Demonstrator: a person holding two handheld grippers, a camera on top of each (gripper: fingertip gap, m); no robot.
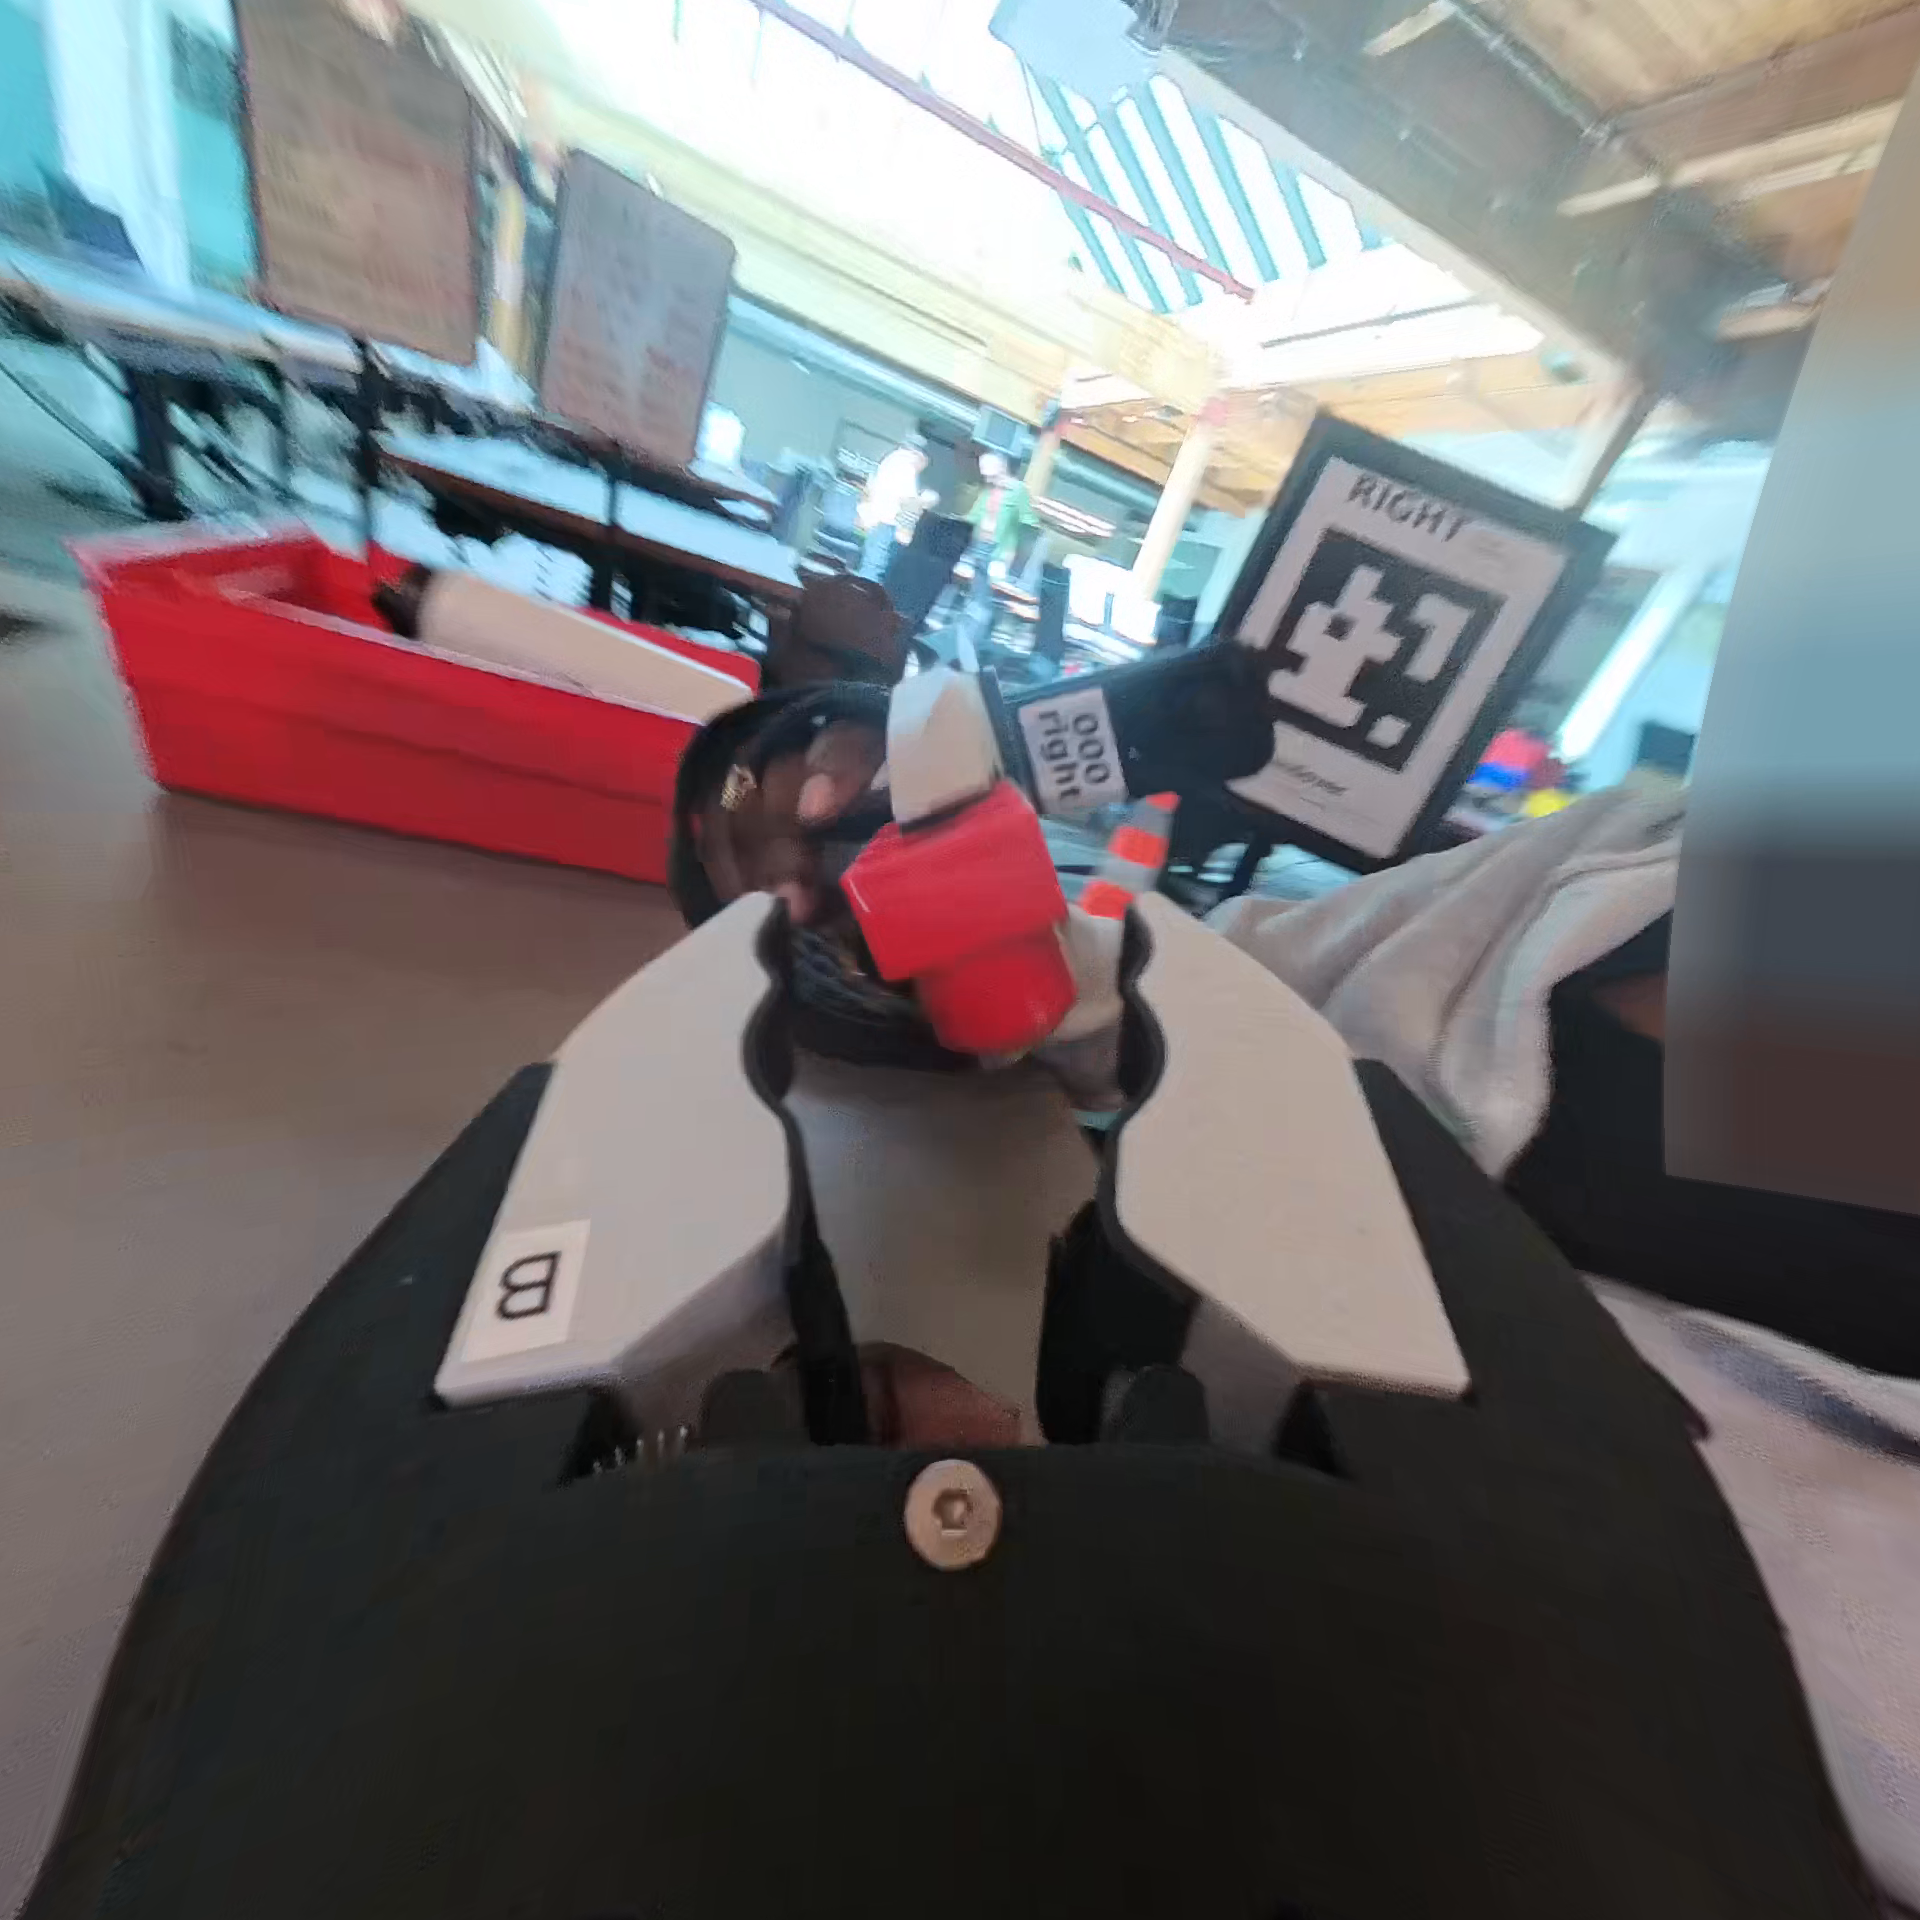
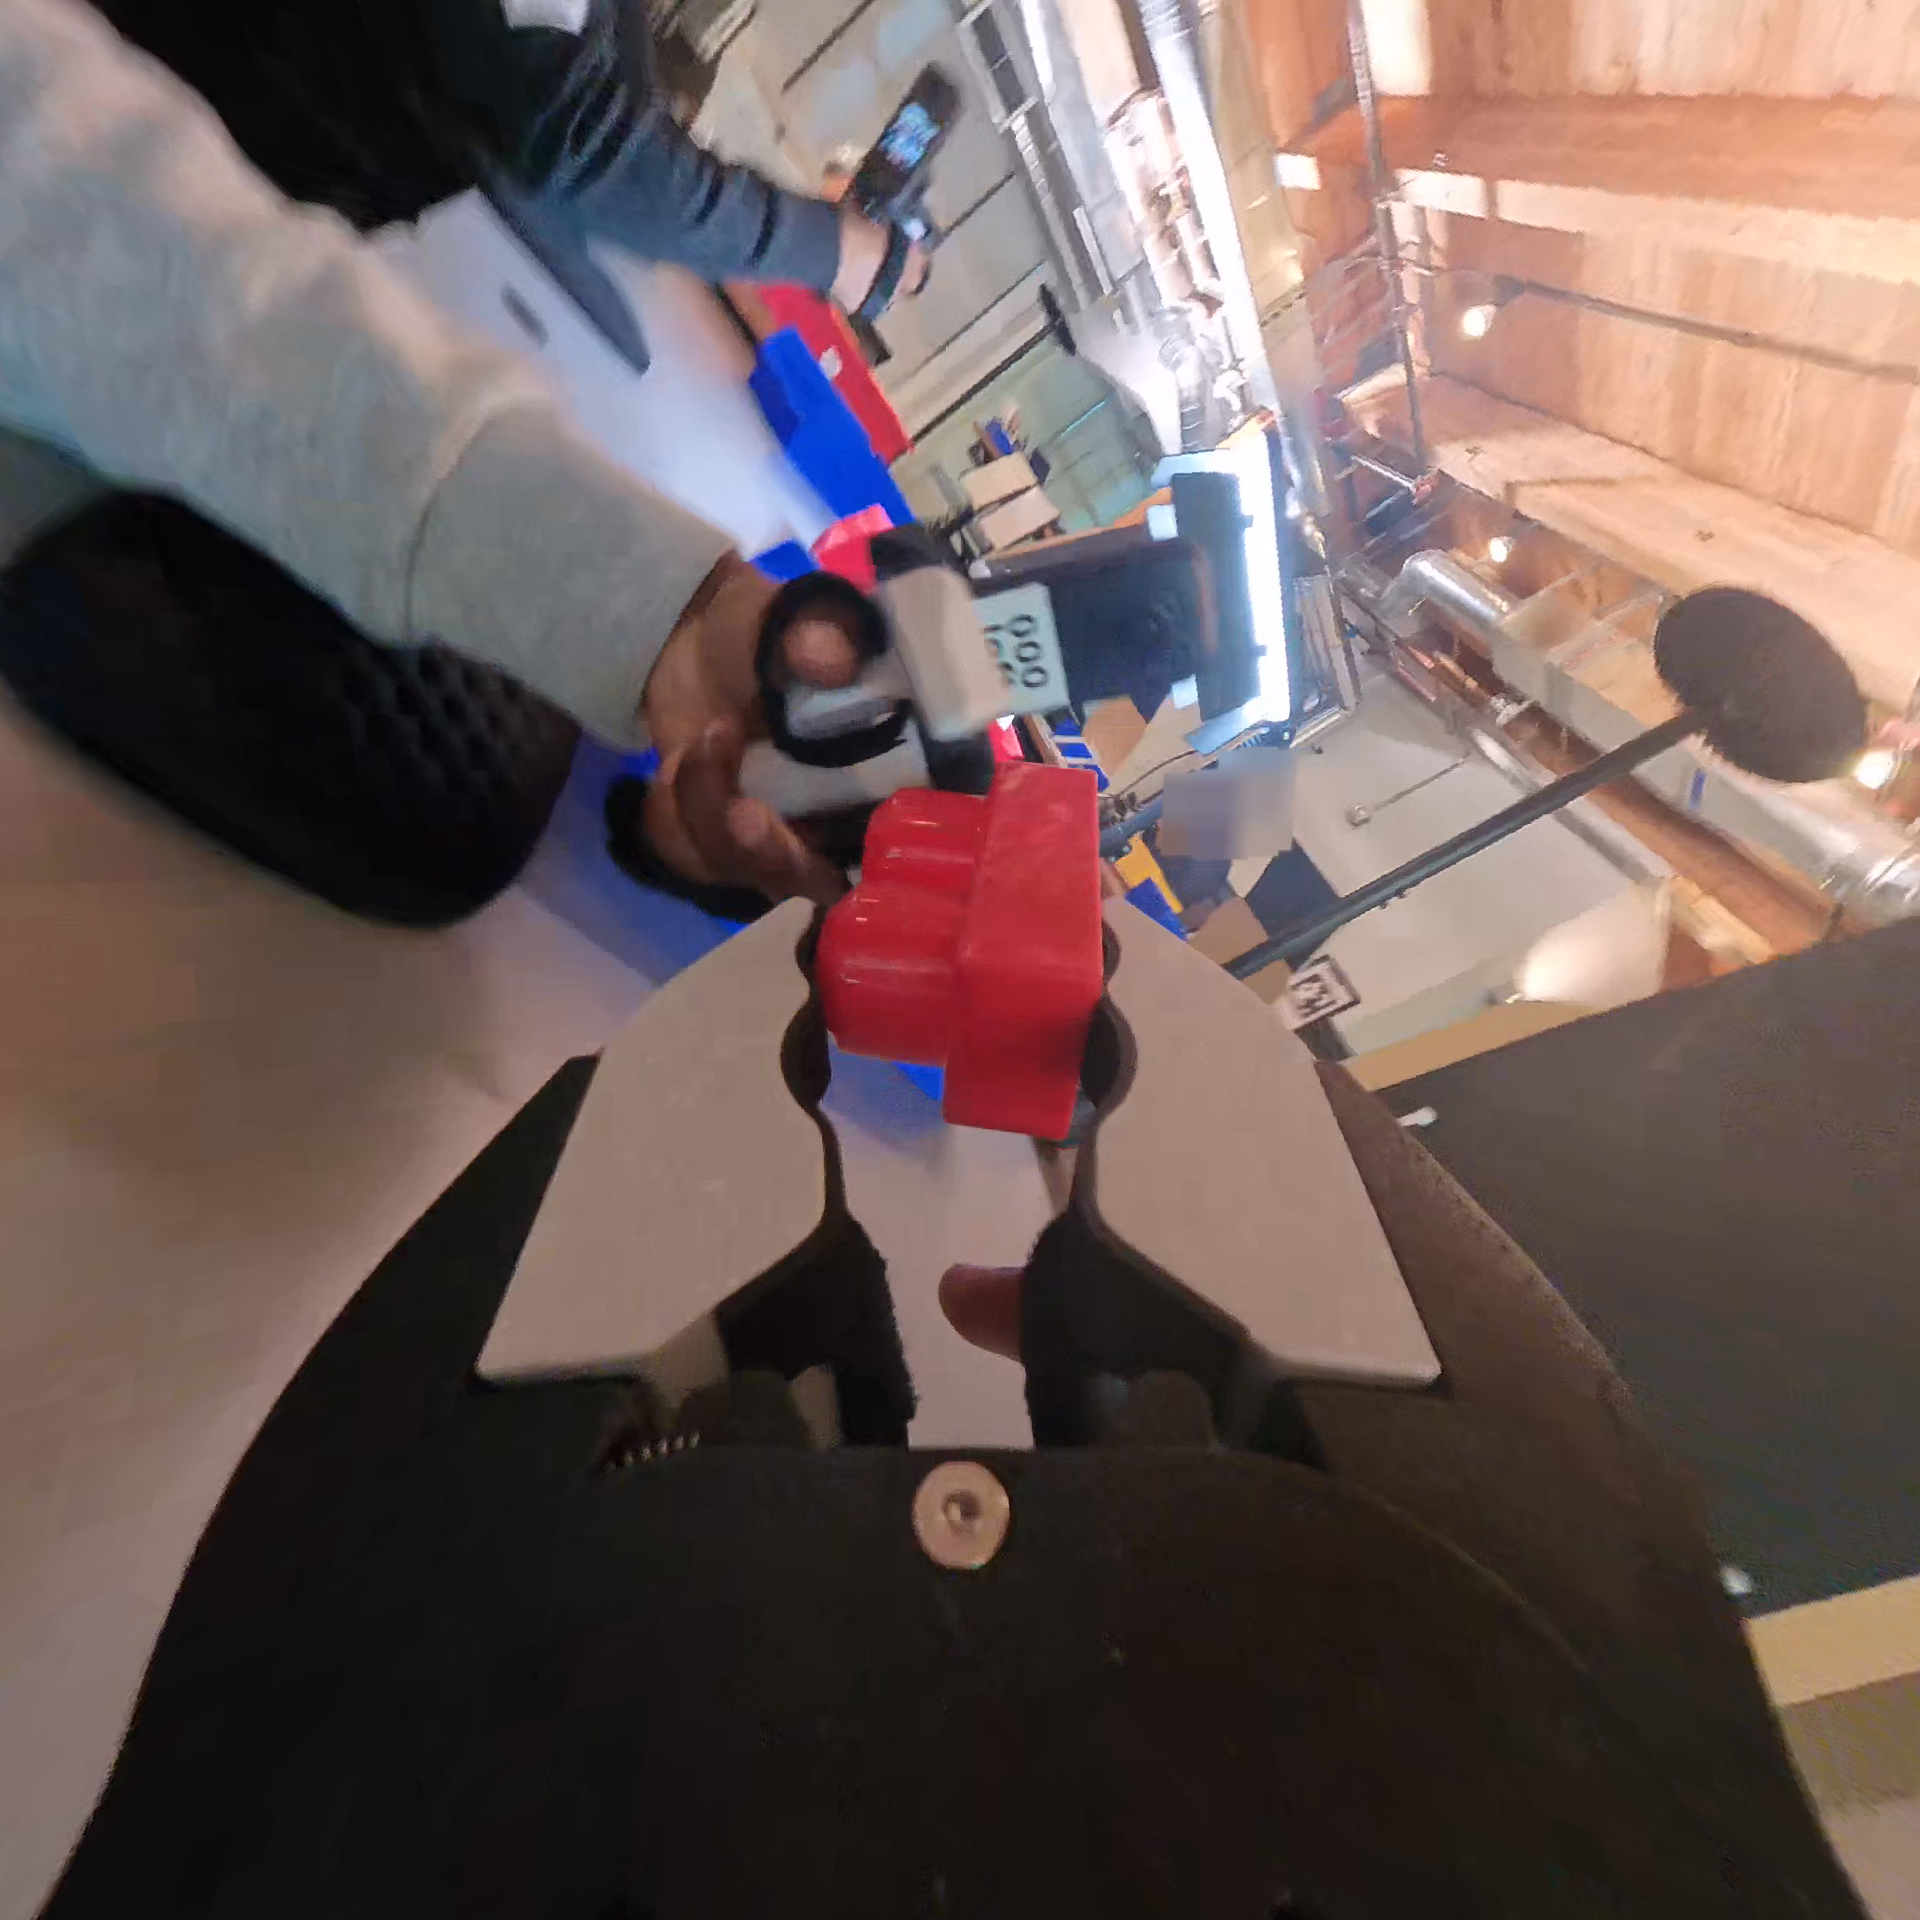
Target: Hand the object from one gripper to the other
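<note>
Red block (image 1: 956,925) is up off the surface (image 1: 260,1039), sitting right in the meeting point of both tools. From the left wrist view, my left hand-held gripper (image 1: 948,920) is released: its two grey fingers stand apart on either side of the block, and I see a clear gap at nine o'clock between the block and the near finger. The far side is partly hidden, so I cannot tell if it is touching there. One grey finger (image 1: 930,748) of the other tool presses on the block from twelve o'clock, another from about four o'clock.

Switching to the right wrist view: the right hand-held gripper (image 2: 958,920) is grasping the red block (image 2: 966,966), both fingertips tight against its sides. At eleven o'clock from the block, a hand (image 2: 717,769) in a pale sleeve (image 2: 312,416) holds the left tool.

Back on the left view, a red bin (image 1: 312,707) rests on the surface at ten o'clock, and a black-and-white marker board (image 1: 1382,644) sits at two o'clock
</note>
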